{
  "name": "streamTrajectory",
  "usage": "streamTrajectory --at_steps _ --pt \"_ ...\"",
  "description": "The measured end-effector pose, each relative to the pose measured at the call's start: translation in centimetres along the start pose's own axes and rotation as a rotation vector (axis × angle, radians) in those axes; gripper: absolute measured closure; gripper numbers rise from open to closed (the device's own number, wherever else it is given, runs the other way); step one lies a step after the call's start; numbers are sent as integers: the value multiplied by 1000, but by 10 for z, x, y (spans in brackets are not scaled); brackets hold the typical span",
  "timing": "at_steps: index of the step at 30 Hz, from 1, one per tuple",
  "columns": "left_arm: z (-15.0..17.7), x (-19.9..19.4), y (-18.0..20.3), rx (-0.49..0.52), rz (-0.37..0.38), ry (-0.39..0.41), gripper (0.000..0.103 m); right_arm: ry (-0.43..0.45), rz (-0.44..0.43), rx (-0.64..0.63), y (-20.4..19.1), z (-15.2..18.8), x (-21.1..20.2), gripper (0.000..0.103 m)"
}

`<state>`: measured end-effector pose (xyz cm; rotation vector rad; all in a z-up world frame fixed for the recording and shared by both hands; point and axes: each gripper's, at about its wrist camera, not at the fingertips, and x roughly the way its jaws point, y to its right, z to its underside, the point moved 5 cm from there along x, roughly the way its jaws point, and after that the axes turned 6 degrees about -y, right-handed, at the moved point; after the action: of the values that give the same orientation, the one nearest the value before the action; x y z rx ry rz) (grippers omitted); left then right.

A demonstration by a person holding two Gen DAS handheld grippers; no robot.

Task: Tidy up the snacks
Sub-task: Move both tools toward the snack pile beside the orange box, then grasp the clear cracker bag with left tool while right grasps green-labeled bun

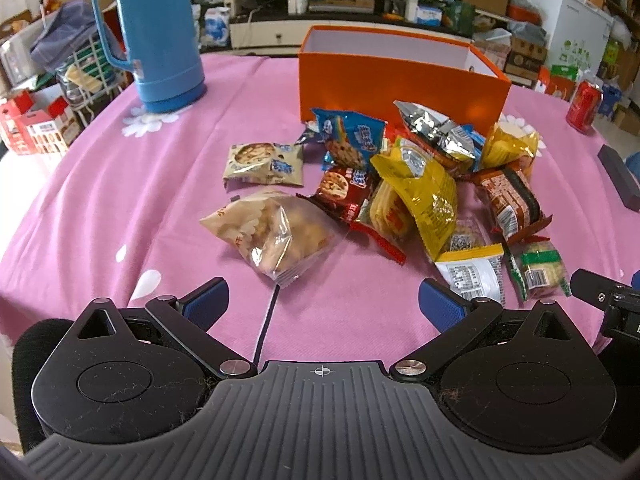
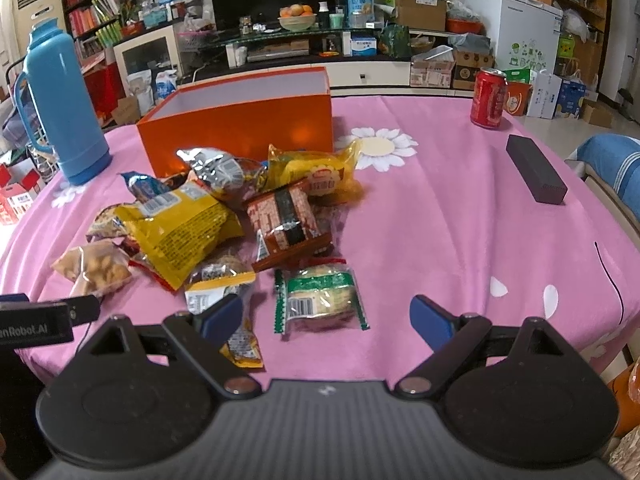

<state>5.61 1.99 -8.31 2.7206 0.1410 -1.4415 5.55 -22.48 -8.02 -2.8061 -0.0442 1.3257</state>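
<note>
My left claw (image 1: 322, 300) and right claw (image 2: 326, 316) both hang wide apart with nothing in them, low over the near edge of the pink bench (image 2: 440, 220). The snack packets (image 1: 400, 184) lie heaped just in front of the orange box (image 1: 400, 80), with bare cloth to the right. Only my right view shows the whole black block (image 2: 536, 174) and that bare side.

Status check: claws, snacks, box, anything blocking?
Left claw open, empty; right claw open, empty. Snack pile loose on the pink tablecloth, in front of orange box. Nothing blocking.
</note>
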Motion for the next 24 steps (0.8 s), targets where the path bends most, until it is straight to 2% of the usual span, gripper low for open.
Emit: streamTrajectory --at_steps 7,10,15,17,19,21,22,24 --pt "1 10 -1 18 -9 -16 23 -10 -12 0 1 1 8 12" --pt "-4 16 -8 39 10 -10 24 -6 -34 -11 3 -3 19 12" --pt "-28 25 -28 45 39 36 30 8 -181 -30 2 -20 41 12" --pt "-38 30 -27 45 77 35 35 -12 -210 -74 -7 -24 53 12" --pt "-43 30 -19 69 163 15 41 -22 -202 -108 -12 -22 59 12" --pt "-33 22 -18 76 206 31 34 -29 -202 -115 -12 -14 58 12" --pt "-26 20 -20 75 199 34 31 -29 -210 -110 -11 -10 55 12" --pt "-17 26 -24 109 145 27 33 -42 -230 -124 -14 0 50 12"
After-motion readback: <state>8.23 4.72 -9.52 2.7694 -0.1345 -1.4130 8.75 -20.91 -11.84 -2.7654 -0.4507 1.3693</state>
